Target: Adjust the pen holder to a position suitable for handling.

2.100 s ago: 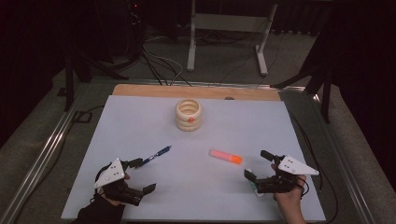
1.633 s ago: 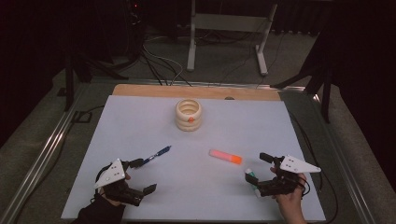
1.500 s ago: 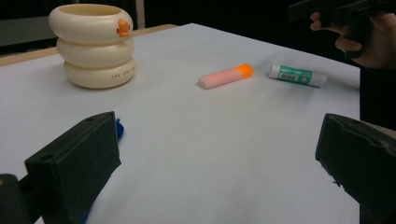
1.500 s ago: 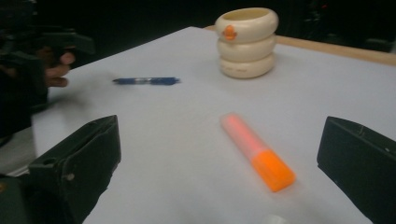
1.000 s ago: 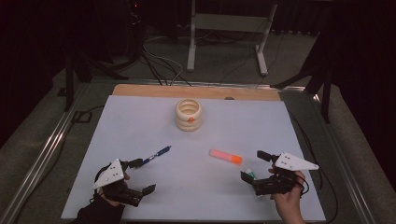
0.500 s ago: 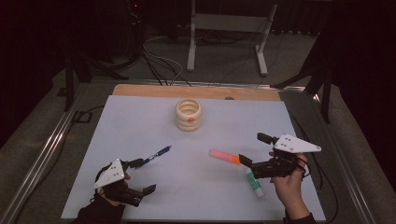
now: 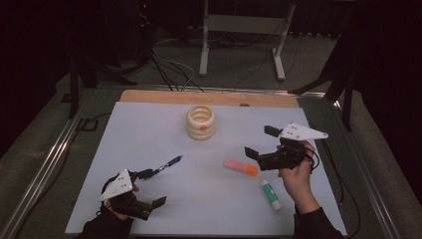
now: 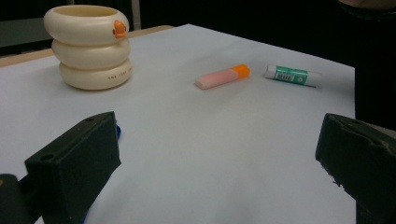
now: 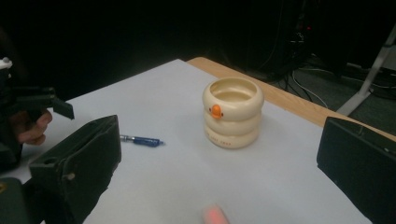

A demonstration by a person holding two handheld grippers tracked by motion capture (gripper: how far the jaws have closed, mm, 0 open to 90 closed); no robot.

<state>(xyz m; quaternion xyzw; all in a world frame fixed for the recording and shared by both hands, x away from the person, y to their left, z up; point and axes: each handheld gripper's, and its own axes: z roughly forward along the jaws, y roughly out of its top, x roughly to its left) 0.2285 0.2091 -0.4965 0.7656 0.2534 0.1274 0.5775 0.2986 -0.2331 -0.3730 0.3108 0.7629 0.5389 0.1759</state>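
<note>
Right gripper (image 7: 258, 143) hovers with fingers spread above the flat pink-and-orange highlighter marker (image 7: 241, 167) lying on the white worktop (image 7: 149, 129); descending off-centre could nudge it toward the green-labelled glue stick (image 7: 271, 195).

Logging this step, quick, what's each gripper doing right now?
Left gripper: open, empty, beside the blue pen.
Right gripper: open, empty, above the orange highlighter.

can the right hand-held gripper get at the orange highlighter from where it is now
Probably yes. The right hand-held gripper hangs open just beside the orange highlighter, with bare table between them.
</note>
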